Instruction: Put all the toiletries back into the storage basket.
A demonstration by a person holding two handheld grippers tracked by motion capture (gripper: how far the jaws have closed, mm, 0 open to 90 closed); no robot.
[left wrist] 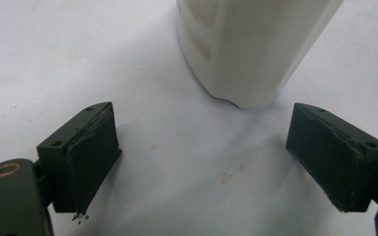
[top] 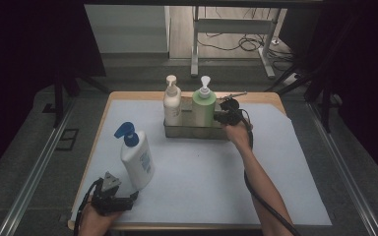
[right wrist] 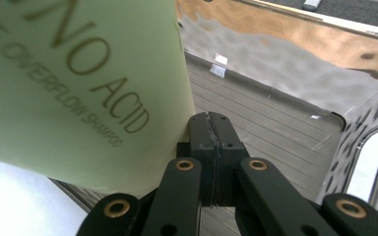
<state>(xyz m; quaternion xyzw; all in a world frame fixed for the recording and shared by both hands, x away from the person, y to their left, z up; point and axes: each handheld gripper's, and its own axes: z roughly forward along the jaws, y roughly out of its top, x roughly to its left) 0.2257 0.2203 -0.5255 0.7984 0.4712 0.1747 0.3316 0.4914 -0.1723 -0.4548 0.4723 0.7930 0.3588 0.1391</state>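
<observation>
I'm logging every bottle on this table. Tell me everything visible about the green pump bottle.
The green pump bottle is a pale green, plastic-looking cylinder with a white pump head. It stands upright in the metal tray near the table's far edge, right of a white pump bottle. The right gripper view shows gold lettering on it, partly reading "ACID" and "SHAMPOO". The right hand-held gripper, jaws shut, sits close beside its side without gripping it; contact can't be told.

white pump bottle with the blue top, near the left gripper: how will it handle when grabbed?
The white plastic bottle with a blue pump top is tall on a narrow base and already looks tilted, so a push up high would probably tip it. Its smooth, curved wall may slip between the open left gripper pads. It is probably rigid enough for a firm squeeze.
</observation>
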